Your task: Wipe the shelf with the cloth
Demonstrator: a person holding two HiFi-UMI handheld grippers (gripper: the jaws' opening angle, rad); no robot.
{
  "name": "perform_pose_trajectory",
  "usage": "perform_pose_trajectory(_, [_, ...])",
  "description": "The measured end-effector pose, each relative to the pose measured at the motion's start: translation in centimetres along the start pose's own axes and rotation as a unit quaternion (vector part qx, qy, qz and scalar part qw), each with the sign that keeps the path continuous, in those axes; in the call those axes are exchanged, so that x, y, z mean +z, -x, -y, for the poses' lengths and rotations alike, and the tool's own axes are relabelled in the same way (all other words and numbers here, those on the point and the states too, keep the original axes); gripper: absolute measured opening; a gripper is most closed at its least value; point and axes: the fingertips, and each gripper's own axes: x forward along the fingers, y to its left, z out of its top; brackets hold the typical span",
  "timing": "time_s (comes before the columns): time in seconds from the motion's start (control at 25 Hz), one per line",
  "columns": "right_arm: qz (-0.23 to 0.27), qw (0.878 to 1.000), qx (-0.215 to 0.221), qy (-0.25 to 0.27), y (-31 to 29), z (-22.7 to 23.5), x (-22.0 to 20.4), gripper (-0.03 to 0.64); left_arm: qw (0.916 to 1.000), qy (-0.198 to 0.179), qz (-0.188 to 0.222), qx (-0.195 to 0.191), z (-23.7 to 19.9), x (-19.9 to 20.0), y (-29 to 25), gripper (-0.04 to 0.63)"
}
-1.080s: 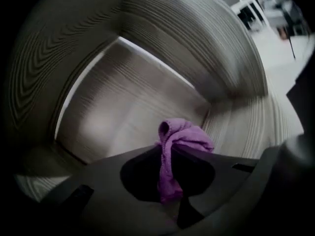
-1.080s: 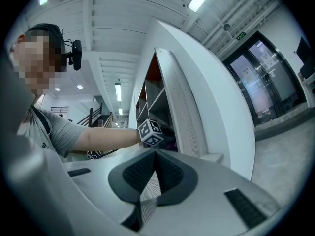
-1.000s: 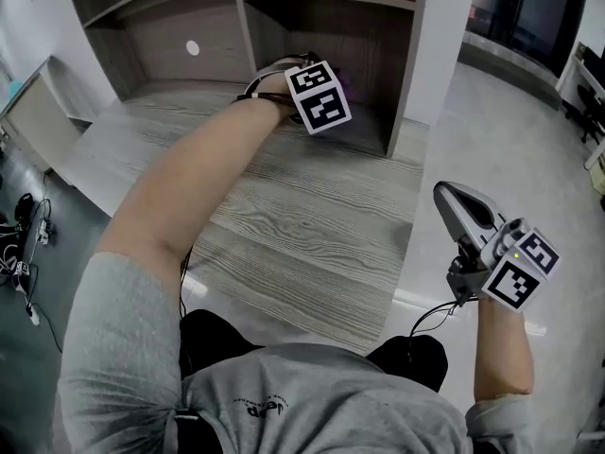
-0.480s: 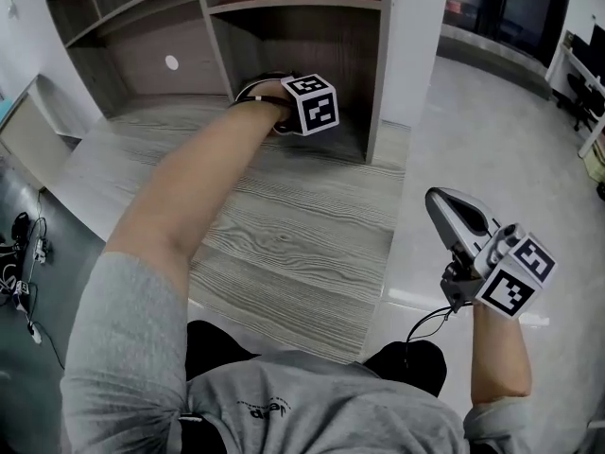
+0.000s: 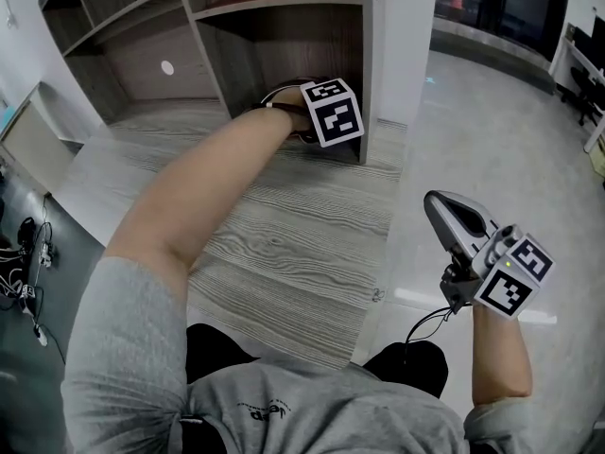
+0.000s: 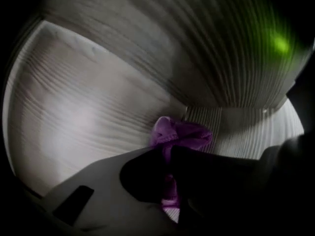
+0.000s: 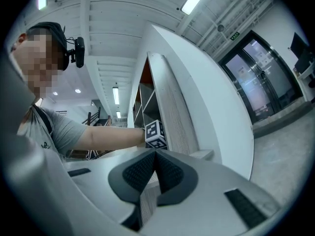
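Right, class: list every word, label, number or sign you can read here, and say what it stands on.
No text here reads clearly.
Grey shirt: small dark print, too small to read.
Green ceiling sign: too small to read.
Marker cubes: black-and-white square patterns, no letters.

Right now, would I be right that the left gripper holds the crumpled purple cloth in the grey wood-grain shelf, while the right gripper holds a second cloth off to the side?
Not quite: the right gripper holds nothing; the right gripper view shows its fingers shut together and empty. The left gripper does hold the crumpled purple cloth in the grey wood-grain shelf.
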Motion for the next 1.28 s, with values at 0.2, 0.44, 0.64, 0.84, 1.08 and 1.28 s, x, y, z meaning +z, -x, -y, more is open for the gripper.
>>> perform_pose_trajectory(0.2, [-0.001,1.000,0.001,-0.004,-0.1,0.0,-0.3,0.020,0.9989,-0.007,0.047,0.008,0.8,1.8,0.4,0.067])
perform_pose_trajectory(0.44, [-0.001,1.000,0.010,-0.005,-0.9,-0.7,-0.3,0.020,0.9950,-0.010,0.092,0.037,0.1,1.0,2.0,0.075])
perform_pose_trajectory(0.64, [0.017,0.999,0.032,0.000,-1.7,-1.5,0.3,0.020,0.9623,-0.147,-0.015,0.229,-6.2,-3.0,9.6,0.075])
perform_pose_trajectory(0.84, [0.045,0.998,0.053,-0.012,-2.5,-1.8,0.2,0.020,0.8949,-0.260,-0.147,0.331,-11.9,-6.3,15.6,0.074])
perform_pose_trajectory(1.08, [0.054,0.996,0.062,-0.029,-2.7,-1.4,-0.3,0.020,0.7860,-0.397,-0.310,0.358,-15.1,-9.2,13.1,0.074])
perform_pose_trajectory(1.28, [0.054,0.996,0.062,-0.033,-2.3,-1.1,-0.6,0.020,0.7012,-0.485,-0.407,0.328,-16.7,-9.8,11.7,0.075])
